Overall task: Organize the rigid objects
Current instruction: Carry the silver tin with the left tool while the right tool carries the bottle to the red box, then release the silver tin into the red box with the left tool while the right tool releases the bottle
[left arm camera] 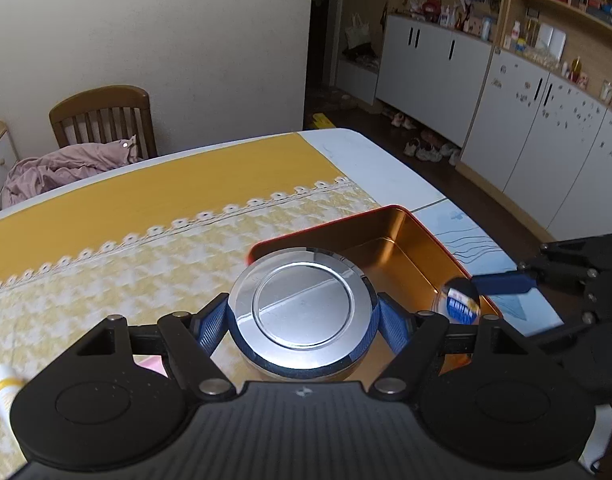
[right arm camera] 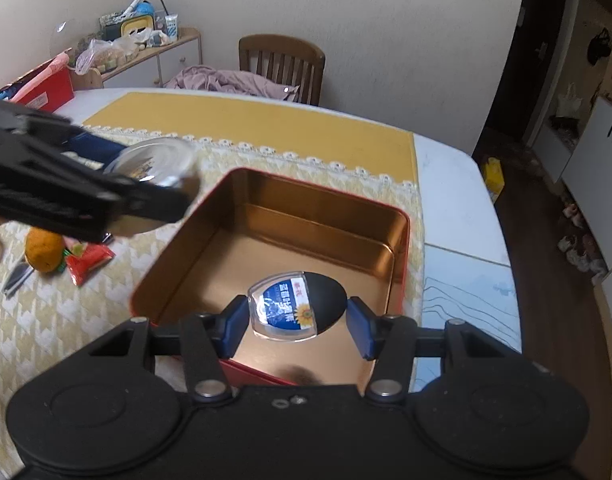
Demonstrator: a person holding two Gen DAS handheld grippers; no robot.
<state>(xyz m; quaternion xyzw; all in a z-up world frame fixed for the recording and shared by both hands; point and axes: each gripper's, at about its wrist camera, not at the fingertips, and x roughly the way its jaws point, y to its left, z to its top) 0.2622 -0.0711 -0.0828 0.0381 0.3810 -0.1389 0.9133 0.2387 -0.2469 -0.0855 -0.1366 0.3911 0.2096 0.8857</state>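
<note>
My left gripper (left arm camera: pixel 303 320) is shut on a round jar with a shiny silver lid (left arm camera: pixel 303 304), its blue pads pressing on both sides. The jar hangs at the near left corner of an open red tin with a gold inside (left arm camera: pixel 406 240). My right gripper (right arm camera: pixel 297 320) is shut on an oval clear-cased item with a blue and black label (right arm camera: pixel 297 308), held over the tin's floor near its front wall. The tin (right arm camera: pixel 318 188) holds nothing else. In the right wrist view the left gripper (right arm camera: pixel 105 184) and its jar (right arm camera: pixel 157 160) are blurred at the upper left.
An orange (right arm camera: pixel 43 250), a red packet (right arm camera: pixel 87 260) and a dark flat tool (right arm camera: pixel 17 276) lie on the chequered cloth left of the tin. A white tube (left arm camera: pixel 1 384) lies near the left. The table's edge (right arm camera: pixel 486 208) runs close on the right. A wooden chair (right arm camera: pixel 281 64) stands behind.
</note>
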